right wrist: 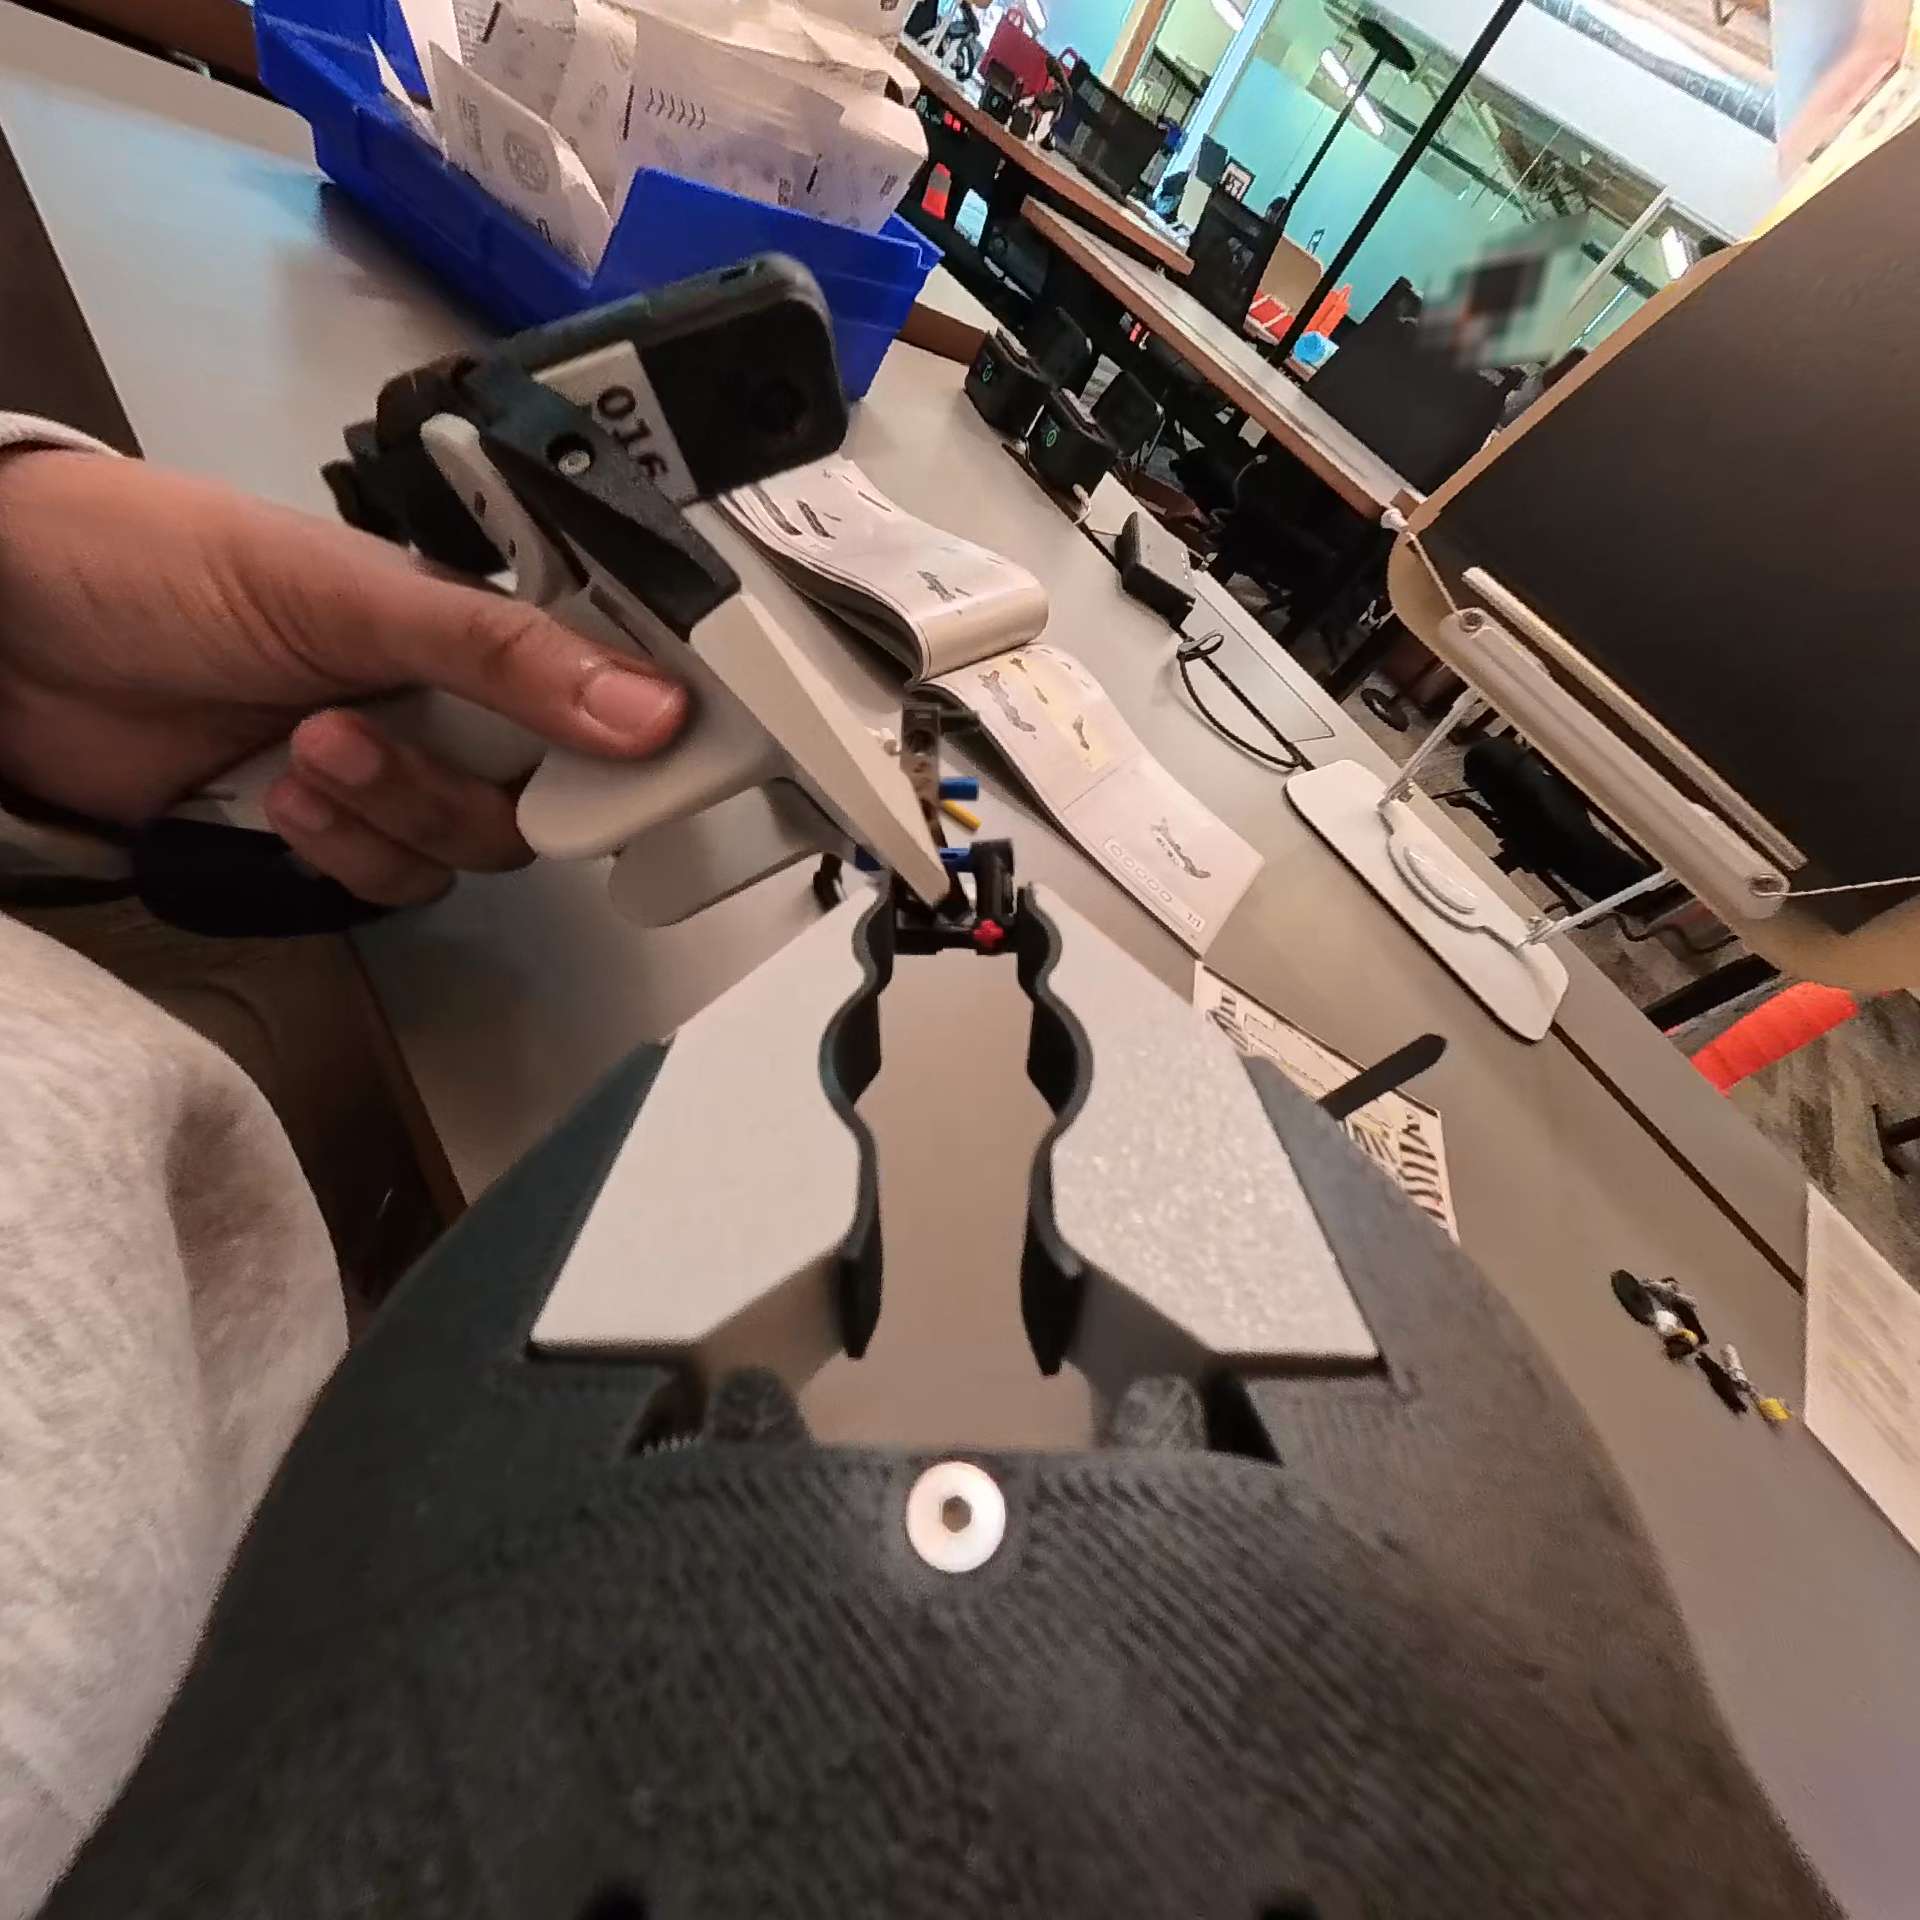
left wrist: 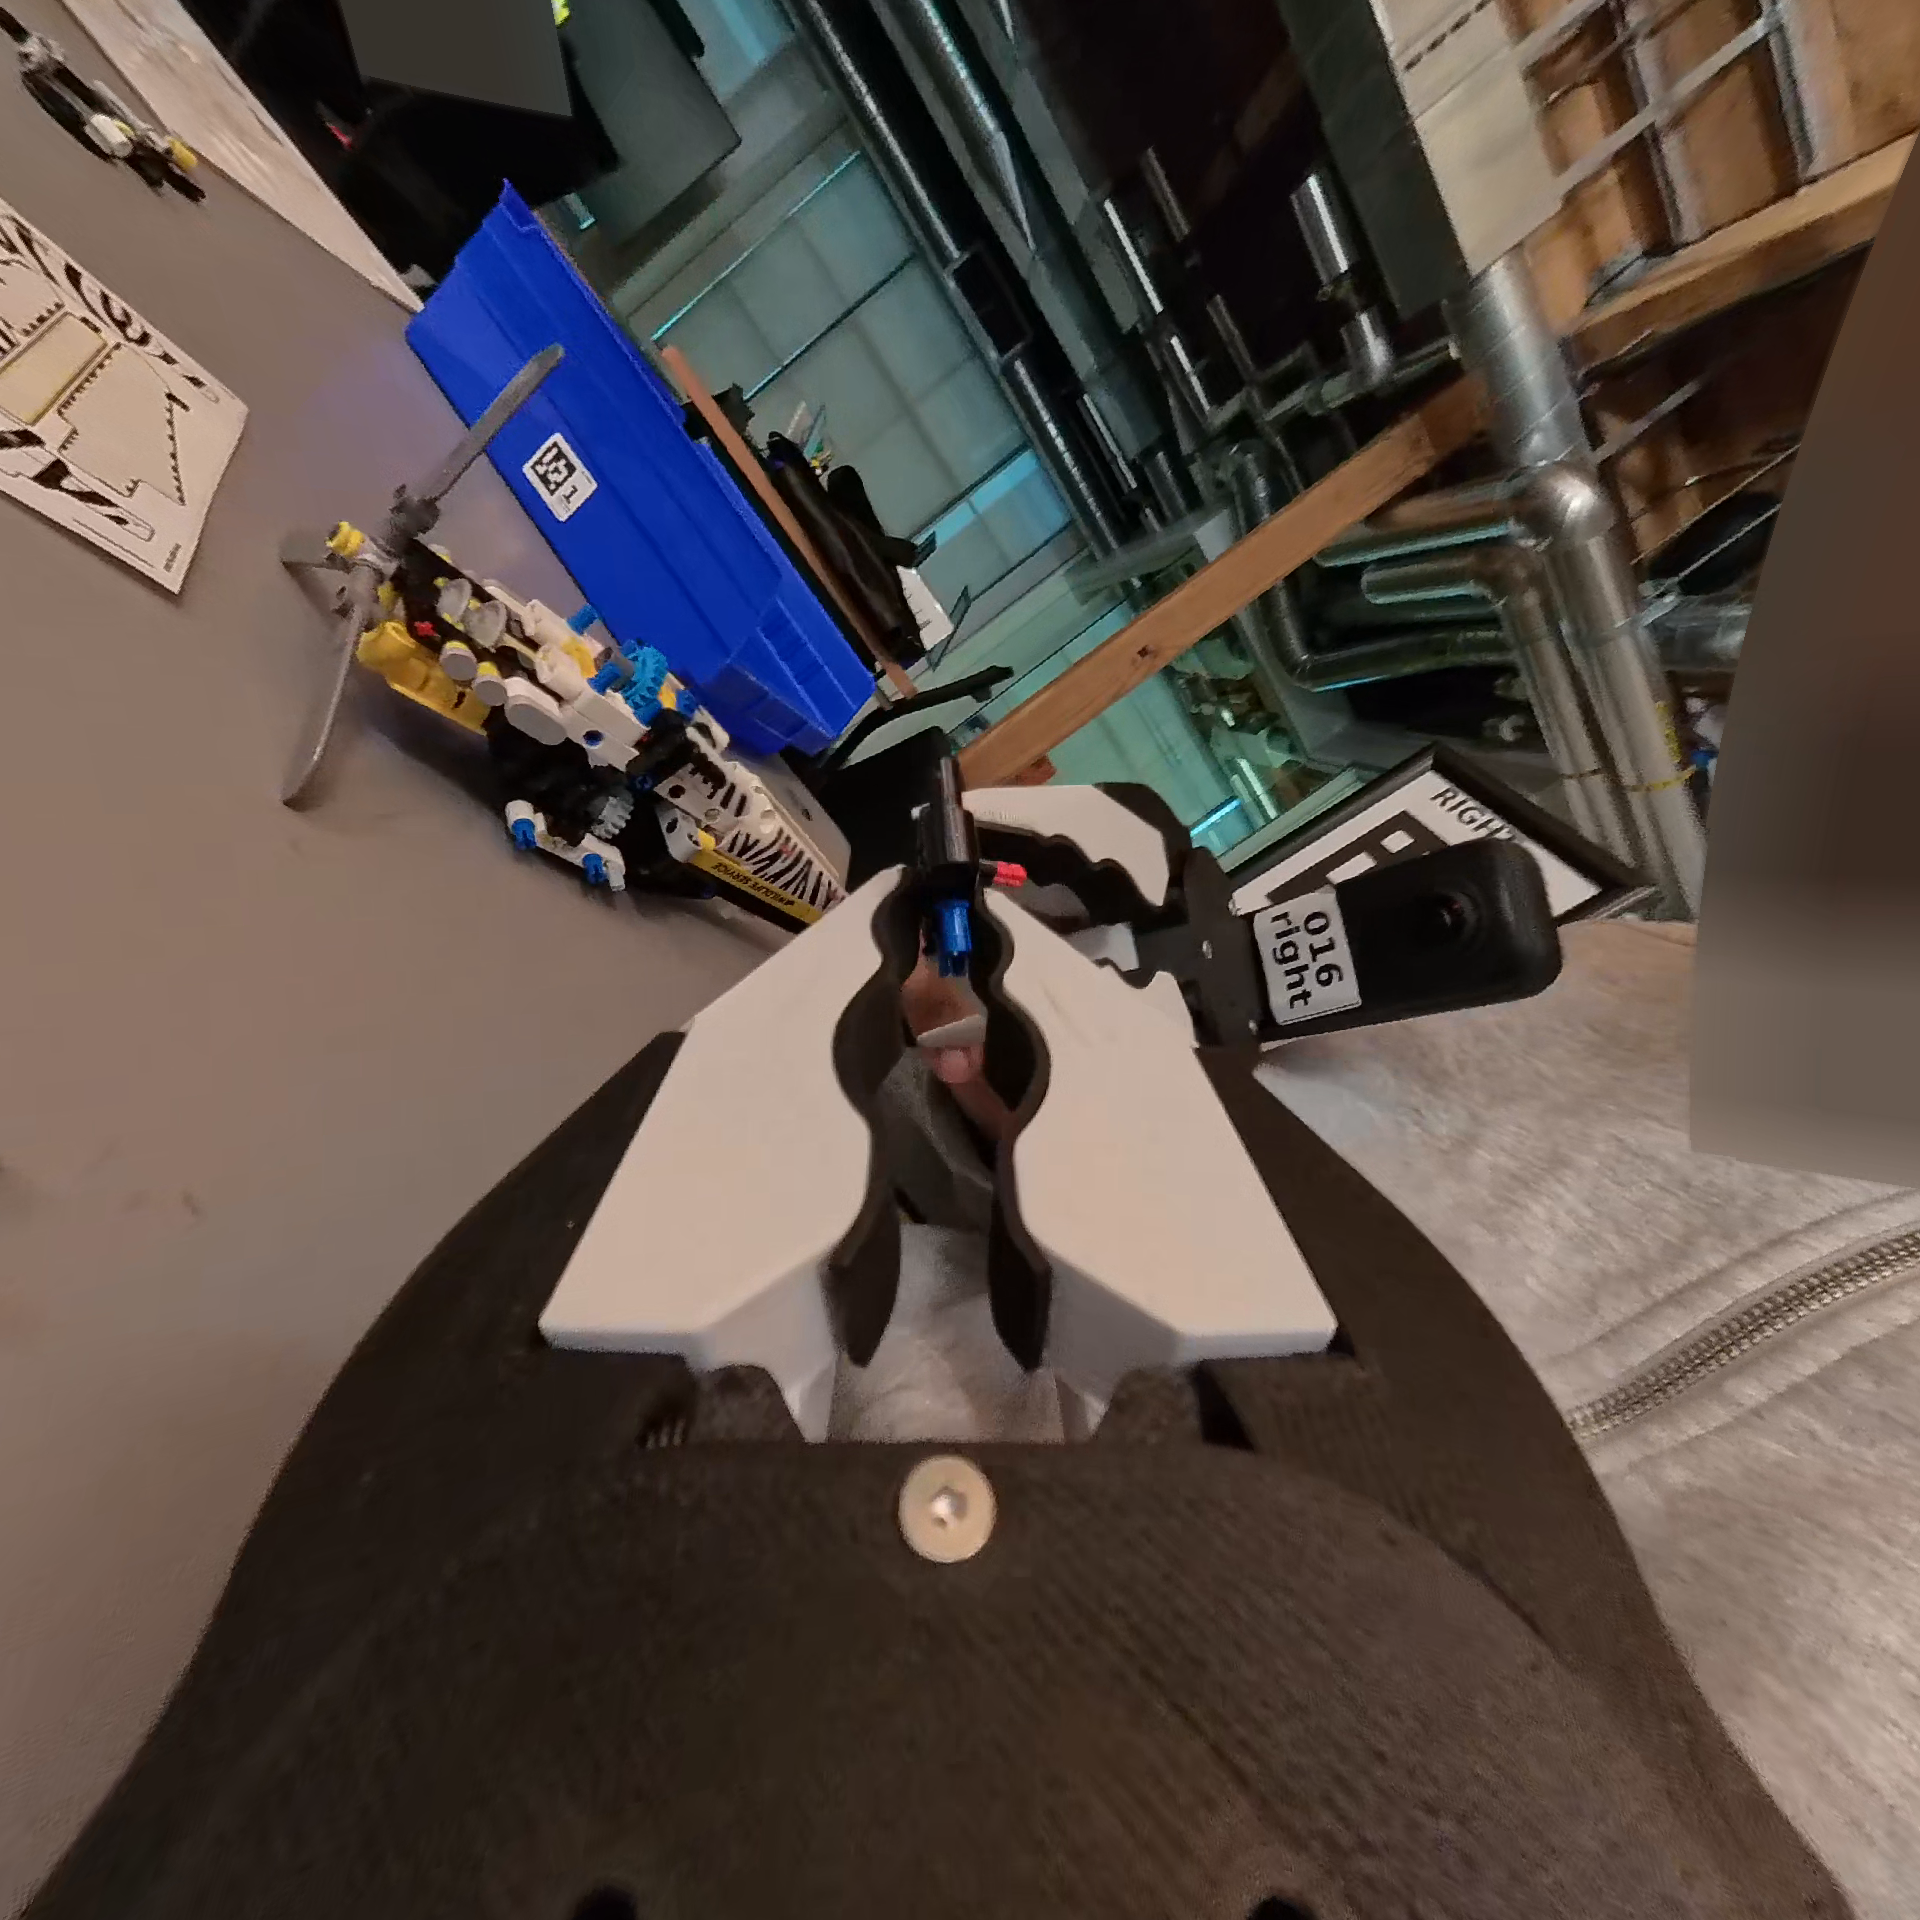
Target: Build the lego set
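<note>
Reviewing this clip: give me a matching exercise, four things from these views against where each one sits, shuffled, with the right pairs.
Things:
1. blue bin
2. half-built model
3. instruction booklet
4. small black piece

Places:
A. open on the table, beyond the tongs
B. between both tongs' tips
C. on the table beside the sticker sheet
D. at the table's far edge, holding paper bags

Pairs: 1-D, 2-C, 3-A, 4-B
</note>
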`<move>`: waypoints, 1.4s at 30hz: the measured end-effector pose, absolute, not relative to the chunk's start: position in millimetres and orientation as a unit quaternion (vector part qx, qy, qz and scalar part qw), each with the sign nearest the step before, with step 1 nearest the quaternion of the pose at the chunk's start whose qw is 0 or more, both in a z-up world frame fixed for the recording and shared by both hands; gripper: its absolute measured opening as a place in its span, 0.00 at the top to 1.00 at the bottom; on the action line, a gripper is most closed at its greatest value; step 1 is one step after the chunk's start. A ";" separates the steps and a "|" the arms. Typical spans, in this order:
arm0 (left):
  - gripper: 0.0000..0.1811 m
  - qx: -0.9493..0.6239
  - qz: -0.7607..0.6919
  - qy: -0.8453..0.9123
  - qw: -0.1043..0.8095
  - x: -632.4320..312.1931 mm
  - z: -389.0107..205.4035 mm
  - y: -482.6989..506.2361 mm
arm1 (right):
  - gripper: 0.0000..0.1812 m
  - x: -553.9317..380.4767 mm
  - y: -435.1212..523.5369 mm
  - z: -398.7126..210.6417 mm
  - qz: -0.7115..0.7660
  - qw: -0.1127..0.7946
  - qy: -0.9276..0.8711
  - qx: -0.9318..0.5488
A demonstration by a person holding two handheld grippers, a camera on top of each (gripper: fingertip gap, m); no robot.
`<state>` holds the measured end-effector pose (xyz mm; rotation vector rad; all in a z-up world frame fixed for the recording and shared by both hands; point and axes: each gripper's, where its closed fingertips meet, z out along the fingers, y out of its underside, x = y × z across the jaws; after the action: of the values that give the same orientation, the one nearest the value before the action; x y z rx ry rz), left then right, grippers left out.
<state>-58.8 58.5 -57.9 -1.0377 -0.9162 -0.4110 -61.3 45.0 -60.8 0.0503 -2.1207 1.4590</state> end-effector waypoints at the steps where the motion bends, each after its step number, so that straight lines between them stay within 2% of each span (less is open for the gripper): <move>1: 0.97 -0.483 -0.181 -0.421 0.746 -58.8 -59.0 59.0 | 0.88 -61.3 45.3 -62.1 0.539 0.281 -0.794 0.022; 14: 0.97 -0.563 -0.100 -0.427 0.701 -59.8 -69.5 63.0 | 0.88 -63.2 46.5 -73.4 0.513 0.270 -0.814 0.030; 27: 0.97 -0.529 -0.112 -0.433 0.721 -63.2 -64.3 64.5 | 0.88 -65.6 48.1 -68.5 0.501 0.278 -0.818 0.046; 35: 0.98 -0.538 -0.099 -0.439 0.713 -65.3 -66.0 63.7 | 0.88 -66.8 48.1 -71.7 0.513 0.199 -0.835 0.011; 42: 0.98 -0.552 -0.094 -0.446 0.698 -65.3 -70.1 65.0 | 0.88 -66.3 48.8 -75.1 0.500 0.216 -0.838 0.043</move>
<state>-65.3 65.0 -70.1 -1.2296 -0.9953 -0.2089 -66.3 48.8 -75.1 0.1180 -2.3211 1.3858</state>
